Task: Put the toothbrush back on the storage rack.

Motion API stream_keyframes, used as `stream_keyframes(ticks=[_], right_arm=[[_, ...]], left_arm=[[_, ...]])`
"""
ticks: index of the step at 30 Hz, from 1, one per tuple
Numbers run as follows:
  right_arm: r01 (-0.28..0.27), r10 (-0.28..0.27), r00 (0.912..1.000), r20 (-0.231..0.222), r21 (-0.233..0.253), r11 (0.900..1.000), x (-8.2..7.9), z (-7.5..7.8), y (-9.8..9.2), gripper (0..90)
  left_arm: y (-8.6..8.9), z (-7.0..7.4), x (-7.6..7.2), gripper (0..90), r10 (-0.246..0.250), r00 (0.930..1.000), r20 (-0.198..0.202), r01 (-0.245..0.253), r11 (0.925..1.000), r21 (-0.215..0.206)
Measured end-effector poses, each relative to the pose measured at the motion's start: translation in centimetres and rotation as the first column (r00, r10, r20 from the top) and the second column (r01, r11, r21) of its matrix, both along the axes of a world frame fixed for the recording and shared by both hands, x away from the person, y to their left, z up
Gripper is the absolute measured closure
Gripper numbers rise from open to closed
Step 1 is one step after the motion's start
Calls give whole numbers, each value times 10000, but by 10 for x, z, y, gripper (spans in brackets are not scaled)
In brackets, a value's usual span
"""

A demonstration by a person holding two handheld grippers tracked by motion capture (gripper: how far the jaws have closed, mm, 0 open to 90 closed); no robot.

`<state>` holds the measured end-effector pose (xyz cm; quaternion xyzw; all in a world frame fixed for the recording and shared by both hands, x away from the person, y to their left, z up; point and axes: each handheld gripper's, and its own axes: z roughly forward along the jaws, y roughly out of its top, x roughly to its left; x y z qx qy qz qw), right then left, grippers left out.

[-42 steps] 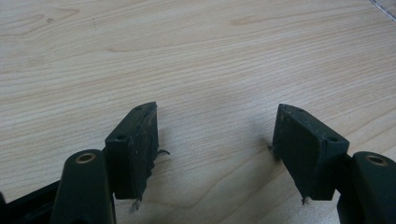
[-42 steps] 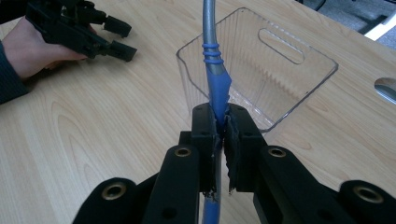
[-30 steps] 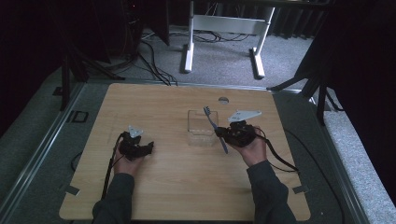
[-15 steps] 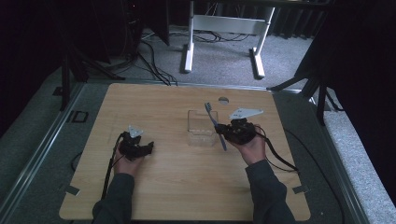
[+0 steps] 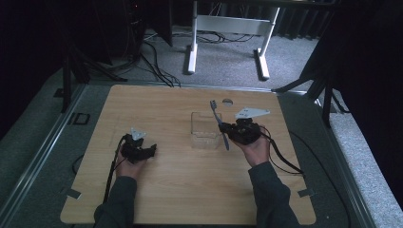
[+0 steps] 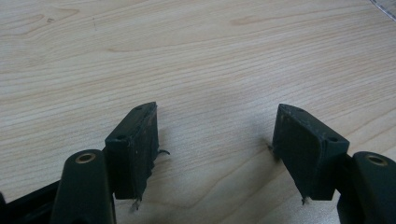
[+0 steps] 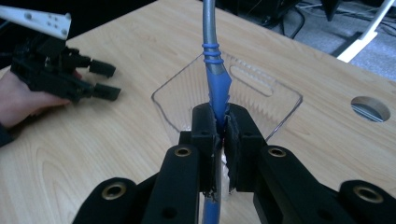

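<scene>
**Between the right jaws: a toothbrush held over a clear container**

Between the two black jaws of the right gripper (image 7: pixel 223 135) sits a toothbrush (image 7: pixel 215 79), pinched at the blue, rubbery part of its handle. The jaws are flat-faced, matte blocks pressed tight against the handle from both sides, each carried on a black link with a brass-coloured pivot bush. Above the grip the blue section narrows, carries three raised blue rings, and gives way to a smooth grey neck that runs out of the top of the right gripper view. In the high view the toothbrush (image 5: pixel 219 124) stands tilted, its small dark head uppermost and pointing away from the person, its lower end dipping toward them beside the right gripper (image 5: pixel 229 133).

Just behind the jaws stands a clear plastic container (image 7: pixel 261 95), thin-walled and glossy, with rounded corners and a slot-shaped handle opening in its far wall. It rests on the table (image 5: pixel 161 104) immediately to the left of the toothbrush; whether the two touch cannot be told.

The table is a pale wooden board with fine, wavy grain and rounded corners; a round hole (image 7: pixel 370 108) is cut near its far edge.

Well apart, on the left side of the board, the left gripper (image 5: pixel 142 153) is held low in the person's left hand (image 5: pixel 127 167). In the left gripper view its jaws are spread wide over bare wood, with worn, chipped pad edges and nothing between them.
</scene>
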<state>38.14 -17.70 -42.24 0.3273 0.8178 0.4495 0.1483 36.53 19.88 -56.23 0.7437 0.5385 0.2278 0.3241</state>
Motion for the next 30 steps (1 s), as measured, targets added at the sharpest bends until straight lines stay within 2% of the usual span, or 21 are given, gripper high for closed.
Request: stream_keyframes(ticks=[4,12,20,30], right_arm=[[64,-63,10000,-37,281,9996,2,1,0,825],[150,-154,9998,103,390,9991,4,1,0,825],[272,-282,9995,107,839,9961,6,2,0,825],[119,-164,9989,430,1035,9946,6,10,8,825]], left_arm=[[0,0,0,319,0,10000,1,0,10000,-1],[0,0,0,318,1,10000,1,-1,10000,-2],[0,0,0,318,1,10000,3,-1,10000,-2],[0,0,0,319,19,10000,15,-19,10000,-27]])
